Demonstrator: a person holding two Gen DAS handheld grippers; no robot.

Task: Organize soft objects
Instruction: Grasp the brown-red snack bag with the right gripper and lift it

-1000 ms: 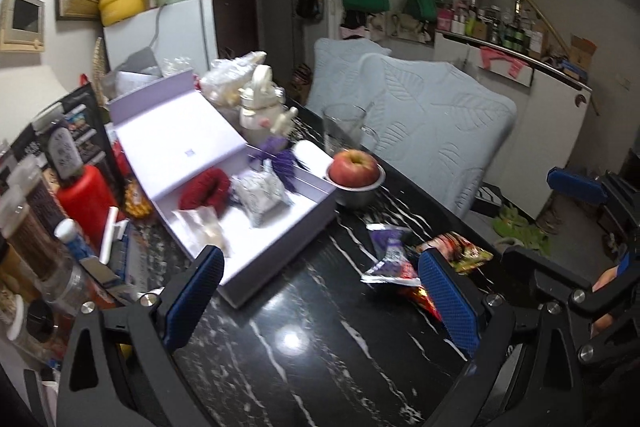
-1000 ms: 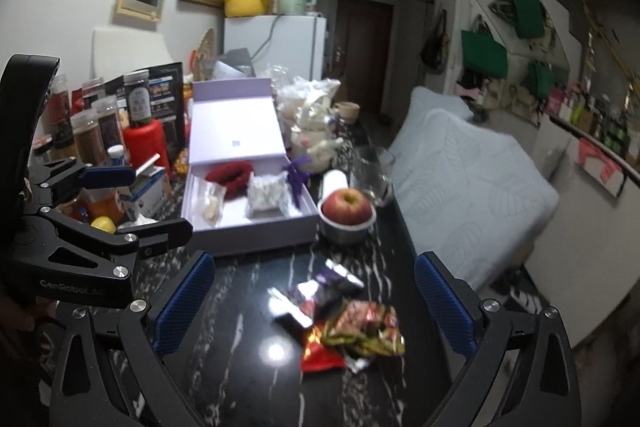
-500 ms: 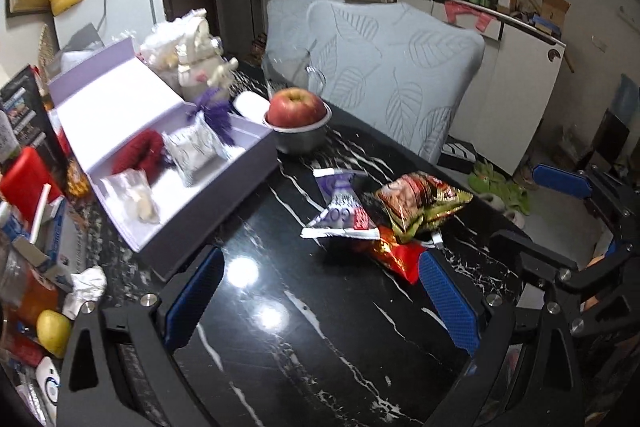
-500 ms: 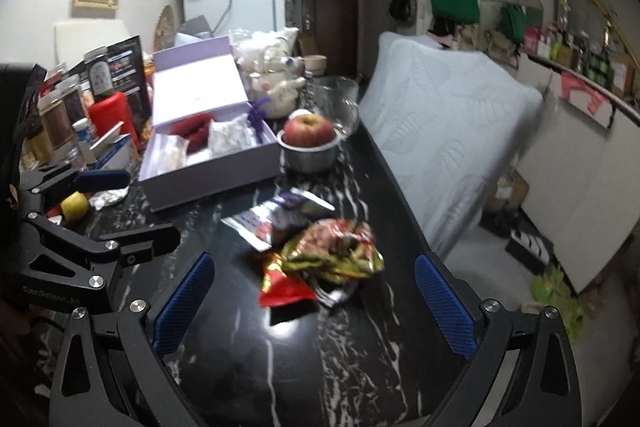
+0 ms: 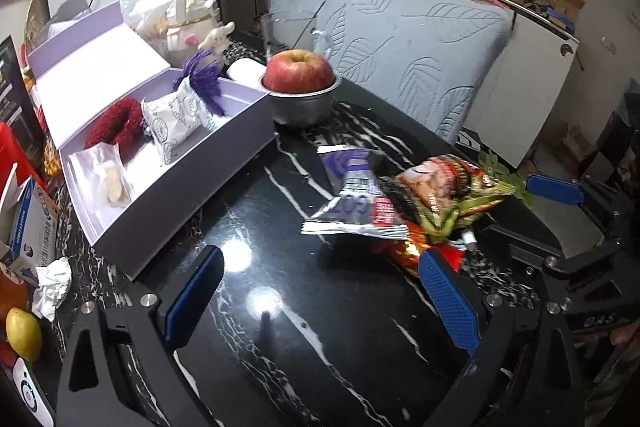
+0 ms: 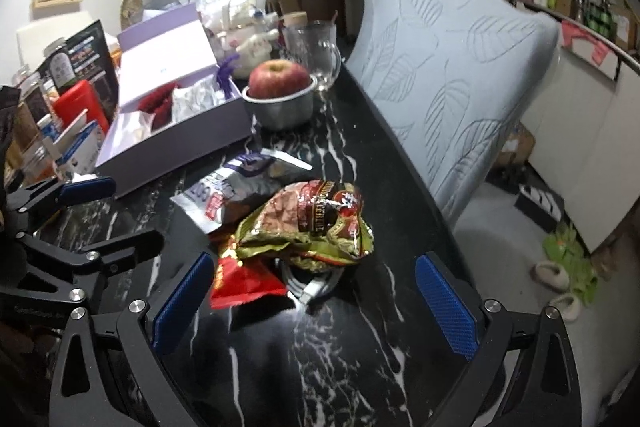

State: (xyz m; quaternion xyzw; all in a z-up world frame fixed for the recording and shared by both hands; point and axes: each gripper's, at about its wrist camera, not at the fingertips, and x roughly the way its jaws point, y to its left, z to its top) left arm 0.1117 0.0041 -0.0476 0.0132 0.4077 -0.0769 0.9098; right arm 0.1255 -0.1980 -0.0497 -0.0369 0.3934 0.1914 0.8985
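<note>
Both grippers are empty, jaws spread wide. The left gripper (image 5: 320,291) hovers over bare black marble-patterned tabletop (image 5: 320,347); the right gripper (image 6: 316,291) hangs over the same surface.

Immediately ahead of the right jaws, and partly between them, lies a heap of loose snack packets: a red foil packet (image 6: 244,279) lowest, a crumpled green-and-red snack bag (image 6: 312,223) on top of it, and a silver-and-purple foil pouch (image 6: 228,191) touching it on the far left side. From the left gripper these sit ahead and to the right. None is grasped; this portion of the work appears outstanding.

Further ahead and left of both jaws stands an open lavender cardboard box (image 5: 188,183), lid raised. It already holds a clear plastic sachet (image 5: 106,175), a dark red fuzzy scrunchie (image 5: 116,125), a white printed soft pack (image 5: 172,119) and a purple tassel (image 5: 204,85). That portion is judged done.

Beyond the box's right end, an apple in a metal bowl (image 6: 280,95) stands untouched.
</note>
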